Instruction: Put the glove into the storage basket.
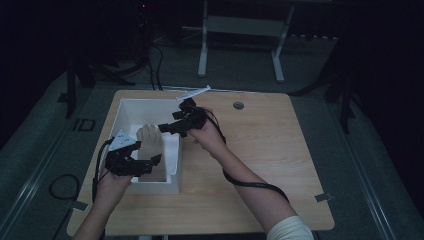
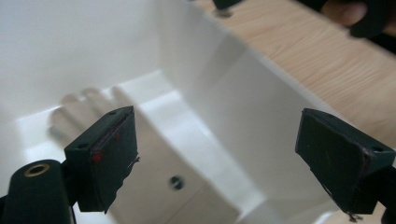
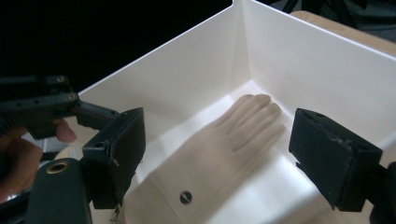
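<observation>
A white open box (image 1: 145, 103) stands on the left half of the wooden table (image 1: 265, 145). In it lies a pale, flat hand-shaped model (image 1: 149, 135), fingers toward the far wall. My left gripper (image 1: 148, 153) hovers over the box's near end, open and holding nothing. My right gripper (image 1: 170, 123) hangs over the box's right wall, pointing left, also open and holding nothing. In the right gripper view the model (image 3: 233, 130) lies below and between the spread jaws of that gripper (image 3: 217, 154), apart from them, with a screw hole (image 3: 185, 197) near its wrist. In the left gripper view the gripper (image 2: 217, 144) looks down on the blurred model (image 2: 79, 107).
A white strip (image 1: 195, 93) juts from the table's far edge behind the box. A round grommet (image 1: 238, 105) sits in the tabletop at the back. The right gripper's cable (image 1: 250, 183) trails along the forearm. Another table's white legs (image 1: 202, 55) stand on the dark floor beyond.
</observation>
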